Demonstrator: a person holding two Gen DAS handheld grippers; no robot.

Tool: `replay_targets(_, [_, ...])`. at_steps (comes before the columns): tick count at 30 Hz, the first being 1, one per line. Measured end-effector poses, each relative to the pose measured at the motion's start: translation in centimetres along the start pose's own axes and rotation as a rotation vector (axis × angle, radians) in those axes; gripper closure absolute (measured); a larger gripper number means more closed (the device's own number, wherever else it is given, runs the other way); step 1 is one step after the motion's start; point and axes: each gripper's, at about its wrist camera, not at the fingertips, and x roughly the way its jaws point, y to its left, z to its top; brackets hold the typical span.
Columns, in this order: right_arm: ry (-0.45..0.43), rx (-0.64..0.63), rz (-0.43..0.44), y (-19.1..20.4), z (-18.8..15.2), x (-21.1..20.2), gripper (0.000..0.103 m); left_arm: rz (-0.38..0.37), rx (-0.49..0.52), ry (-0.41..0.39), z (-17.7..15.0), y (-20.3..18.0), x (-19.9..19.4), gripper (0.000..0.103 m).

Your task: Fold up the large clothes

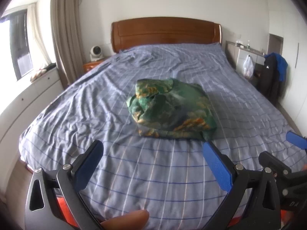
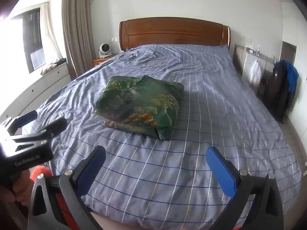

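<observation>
A green garment with orange and yellow print [image 1: 170, 109] lies bunched in a rough folded heap in the middle of the bed [image 1: 96, 105]. It also shows in the right wrist view [image 2: 142, 103]. My left gripper [image 1: 153, 153] is open and empty, held above the bed's near end, short of the garment. My right gripper [image 2: 155, 157] is open and empty, also short of the garment, to the right of the left one. The right gripper's blue fingertip [image 1: 296, 140] shows at the right edge of the left wrist view. The left gripper's fingers [image 2: 55, 123] show at the left of the right wrist view.
The bed has a blue checked cover [image 2: 211, 105] and a wooden headboard [image 2: 172, 32]. A nightstand with a small fan [image 2: 105, 50] stands at the left. A curtain [image 2: 76, 28] and window are left. A cabinet, a white bag [image 2: 255, 74] and hanging dark clothes [image 2: 282, 94] are right.
</observation>
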Motion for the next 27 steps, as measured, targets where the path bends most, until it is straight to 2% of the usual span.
replay_targets(6, [0.001,-0.005,0.018,0.20,-0.55,0.13,0.000,-0.012,0.009,0.042,-0.71,-0.35,0.68,0.000])
replay_targets(11, [0.016,-0.040,-0.049,0.71,-0.92,0.45,0.000,-0.013,0.016,0.056,-0.88,-0.69,0.92,0.000])
replay_targets(14, [0.051,0.001,-0.019,0.30,-0.86,0.98,0.000,-0.007,0.012,0.064,-0.93,-0.67,0.99,0.000])
replay_targets(19, [0.053,-0.002,-0.045,0.40,-0.50,0.94,0.000,0.000,0.013,0.068,-0.96,-0.54,0.91,0.000])
replay_targets(27, [0.068,-0.012,-0.029,1.05,-0.21,0.77,0.000,0.003,0.027,0.065,-0.90,-0.49,0.58,0.000])
